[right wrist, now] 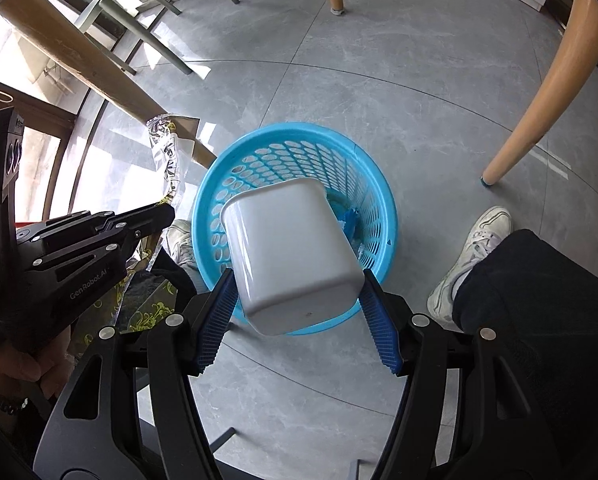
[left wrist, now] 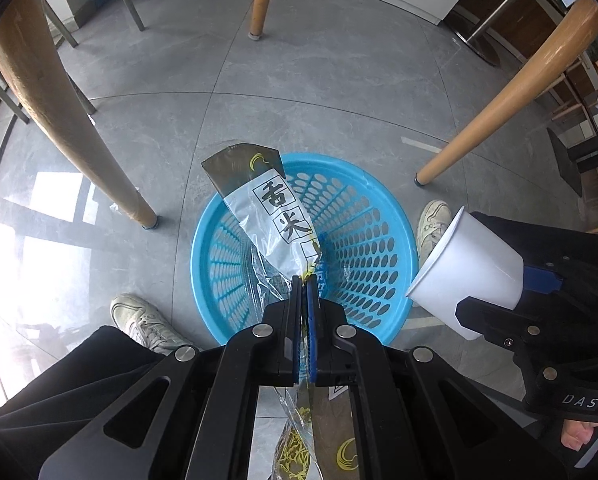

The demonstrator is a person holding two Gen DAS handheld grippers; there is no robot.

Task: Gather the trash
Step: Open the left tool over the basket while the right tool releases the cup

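Both pieces of trash hang over the blue basket [left wrist: 363, 208]: the left hand-held gripper [left wrist: 303, 280] pinches the snack wrapper [left wrist: 275, 216], the right hand-held gripper [right wrist: 295, 276] squeezes the white cup [right wrist: 291, 252], and both should let go next.

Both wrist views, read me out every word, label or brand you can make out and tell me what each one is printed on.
"香米": boxed black characters on the plastic wrapper in the left gripper; a third box below is cut off.
"DAS": on the right gripper's black body, left wrist view.
"GenRobot.AI": on the left gripper's body, right wrist view.
White paper cup, blue basket: no text.
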